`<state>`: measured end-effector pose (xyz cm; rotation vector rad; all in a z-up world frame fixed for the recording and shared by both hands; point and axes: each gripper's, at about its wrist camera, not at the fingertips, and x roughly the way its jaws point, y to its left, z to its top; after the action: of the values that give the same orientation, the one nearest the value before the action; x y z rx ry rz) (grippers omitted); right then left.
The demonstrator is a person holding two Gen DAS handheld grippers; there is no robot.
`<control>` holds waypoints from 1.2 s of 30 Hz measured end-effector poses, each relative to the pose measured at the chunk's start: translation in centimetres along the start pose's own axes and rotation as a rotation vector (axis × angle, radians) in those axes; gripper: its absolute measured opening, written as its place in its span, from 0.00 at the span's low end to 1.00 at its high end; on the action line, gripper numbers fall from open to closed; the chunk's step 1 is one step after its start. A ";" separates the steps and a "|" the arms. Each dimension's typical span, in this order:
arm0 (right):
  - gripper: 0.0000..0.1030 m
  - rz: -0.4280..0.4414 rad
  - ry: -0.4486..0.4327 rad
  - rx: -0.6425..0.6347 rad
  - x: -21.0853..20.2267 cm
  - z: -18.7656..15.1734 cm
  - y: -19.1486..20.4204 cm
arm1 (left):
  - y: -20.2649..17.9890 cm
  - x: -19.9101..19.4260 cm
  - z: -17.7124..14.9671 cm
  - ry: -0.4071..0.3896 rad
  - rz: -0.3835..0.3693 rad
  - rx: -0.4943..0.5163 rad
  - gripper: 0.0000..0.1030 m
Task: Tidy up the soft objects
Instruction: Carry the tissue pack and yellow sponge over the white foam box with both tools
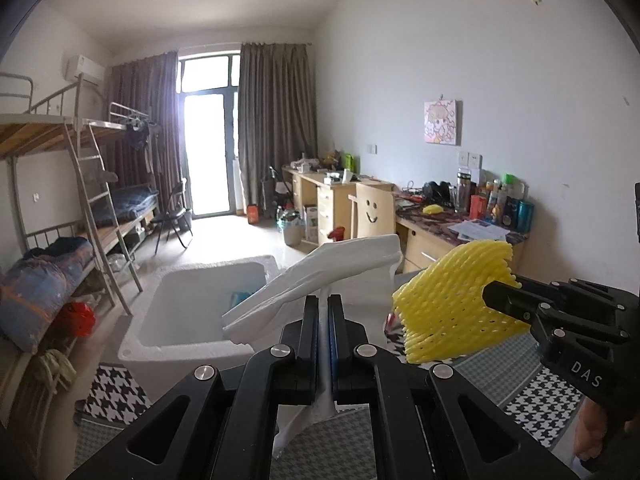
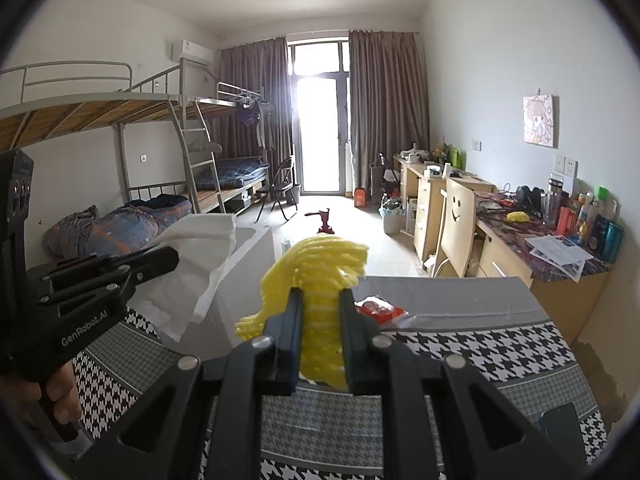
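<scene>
Left gripper (image 1: 323, 308) clamped on white foam sheet (image 1: 320, 280), sheet sticking out ahead over the foam box (image 1: 180, 320). Right gripper (image 2: 320, 304) clamped on yellow foam net (image 2: 320, 276), just right of the left tool, above houndstooth cloth (image 2: 460, 348).

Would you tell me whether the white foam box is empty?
Not empty: inside the white foam box a blue item shows, partly hidden by the white foam sheet.

Both grippers are built of matte black plastic with angular linkage arms joined by round silver screws. Blue pads are seen on the inner faces of the left gripper (image 1: 323, 300). White lettering "DAS" is printed on the right gripper (image 1: 490, 294), "GenRobot.AI" on the left. Bare skin is visible at each handle.
</scene>
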<state>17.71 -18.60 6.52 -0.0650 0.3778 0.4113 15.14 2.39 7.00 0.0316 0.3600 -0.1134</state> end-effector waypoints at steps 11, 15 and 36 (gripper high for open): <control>0.20 -0.005 -0.001 0.005 0.9 1.2 0.3 | 1.2 1.0 1.0 -0.006 0.035 -0.006 0.04; 0.20 0.001 0.000 0.003 1.3 1.7 0.3 | 1.9 1.2 1.3 -0.005 0.052 -0.019 0.04; 0.20 0.052 0.019 -0.013 4.3 4.1 2.2 | 5.5 2.6 2.5 -0.011 0.170 -0.076 0.04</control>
<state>21.90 -14.35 8.71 -0.0714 0.3958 0.4643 19.09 7.47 8.50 -0.0130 0.3487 0.0684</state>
